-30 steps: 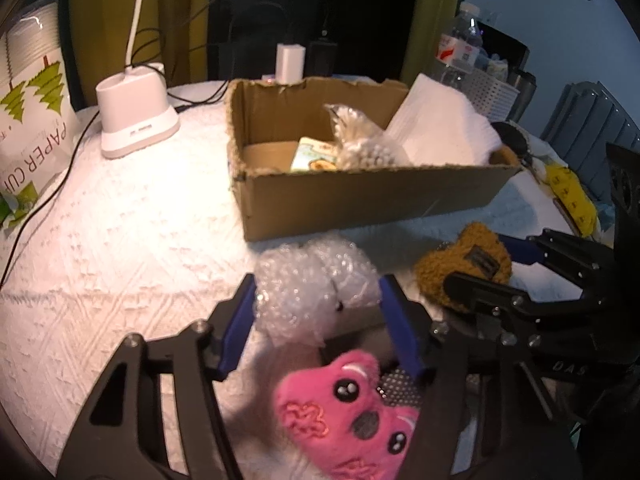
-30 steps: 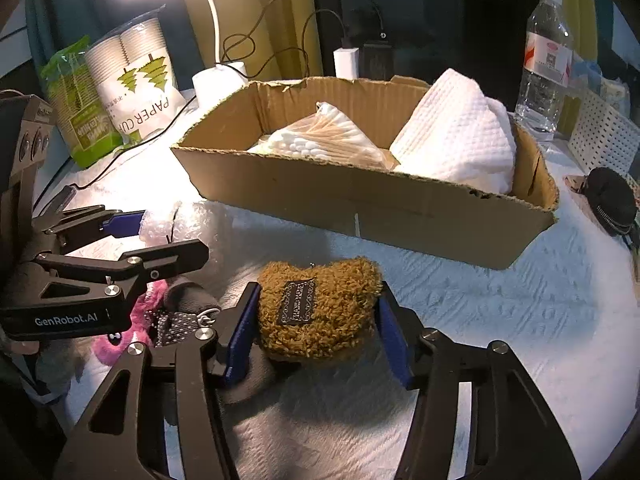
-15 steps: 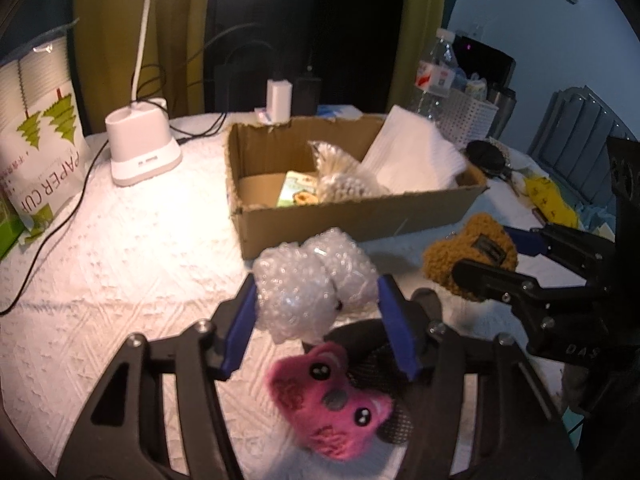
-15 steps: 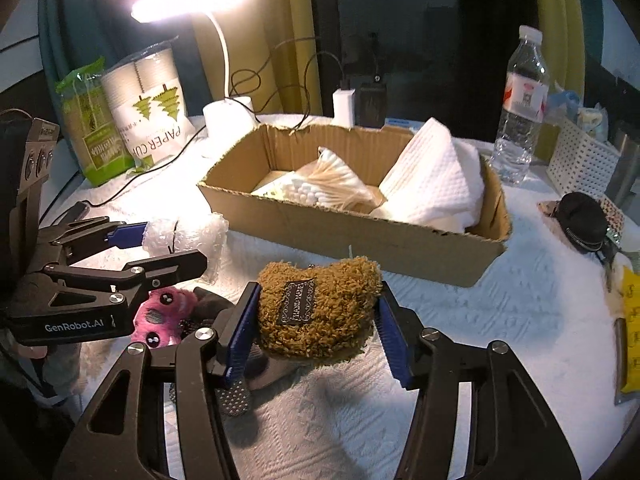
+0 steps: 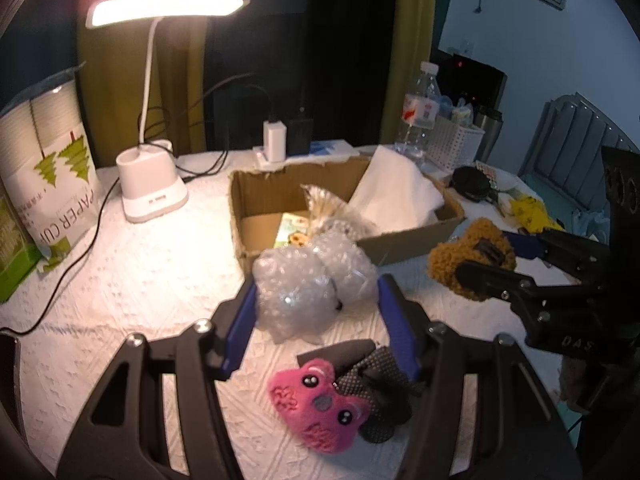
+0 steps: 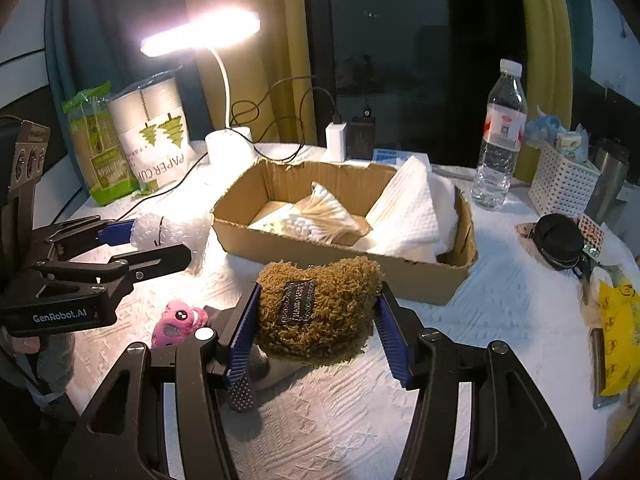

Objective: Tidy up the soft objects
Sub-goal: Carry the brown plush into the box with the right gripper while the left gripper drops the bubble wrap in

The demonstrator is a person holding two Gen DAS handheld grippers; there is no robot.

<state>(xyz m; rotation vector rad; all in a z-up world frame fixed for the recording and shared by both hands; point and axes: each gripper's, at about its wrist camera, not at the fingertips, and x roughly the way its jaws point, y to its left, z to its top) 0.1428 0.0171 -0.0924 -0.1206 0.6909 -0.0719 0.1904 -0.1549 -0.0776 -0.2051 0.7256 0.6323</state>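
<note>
My left gripper [image 5: 316,300] is shut on a wad of bubble wrap [image 5: 308,280] and holds it above the table, short of the cardboard box [image 5: 400,240]. My right gripper [image 6: 316,312] is shut on a brown fuzzy pouch [image 6: 320,304], lifted in front of the box [image 6: 328,256]. The box holds a white folded towel [image 6: 408,208] and a bag of cotton swabs [image 6: 316,220]. A pink plush toy [image 5: 316,412] and a dark dotted cloth [image 5: 372,384] lie on the white table below my left gripper. The bubble wrap [image 6: 168,232] and pouch [image 5: 468,256] each show in the other view.
A lit desk lamp [image 5: 152,192] and paper cup packs [image 5: 44,168] stand at the back left. A water bottle [image 6: 500,136], a white basket [image 6: 564,180], a black pouch [image 6: 560,240] and a yellow item [image 6: 620,336] sit to the right. Cables and chargers [image 6: 340,140] lie behind the box.
Both grippers have risen from the table with the bubble wrap and the brown pouch held. The pink toy and dotted cloth stay on the table below.
</note>
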